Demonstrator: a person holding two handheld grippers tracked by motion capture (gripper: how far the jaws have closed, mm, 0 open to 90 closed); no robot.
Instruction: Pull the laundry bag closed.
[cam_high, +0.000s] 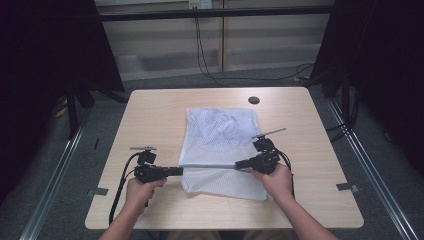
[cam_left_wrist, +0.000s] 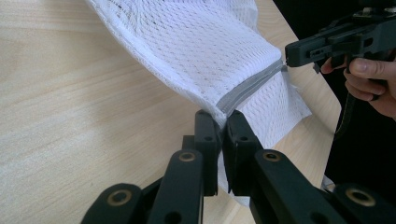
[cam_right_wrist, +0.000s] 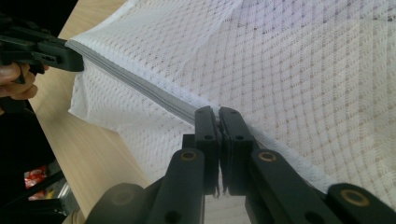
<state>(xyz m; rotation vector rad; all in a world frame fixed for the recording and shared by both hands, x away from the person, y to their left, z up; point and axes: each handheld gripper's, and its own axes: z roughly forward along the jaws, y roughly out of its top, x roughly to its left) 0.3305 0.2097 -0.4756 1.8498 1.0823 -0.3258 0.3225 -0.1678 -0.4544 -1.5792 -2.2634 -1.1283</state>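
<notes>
The person's forearms enter at the near edge of the worktop (cam_high: 150, 107), each hand carrying one gripper.

The left gripper (cam_high: 179, 171) is held level, pointing toward the centre of the worktop. Its jaws are clamped together on the left end of the grey zipper band (cam_high: 210, 165) of a white mesh bag (cam_high: 222, 132). In the left gripper view, the band (cam_left_wrist: 250, 88) enters between the two black jaws, with mesh fabric gathered around it.

The right gripper (cam_high: 239, 164) is held level, pointing toward the left gripper. Its jaws are clamped together on the right end of the same band. In the right gripper view, the band (cam_right_wrist: 140, 88) runs from the closed jaws in a straight line to the other gripper at the upper left.

The band is stretched taut between the two grippers and lifted off the worktop. Below it, on the near side, a section of mesh hangs down and rests on the worktop surface.

Beyond the band, the remainder of the mesh bag lies flat at the centre of the worktop, extending toward the far edge. Crumpled white contents show through the mesh in this far section.

A round dark cable hole (cam_high: 253, 100) sits near the far edge of the worktop, well apart from the bag.
</notes>
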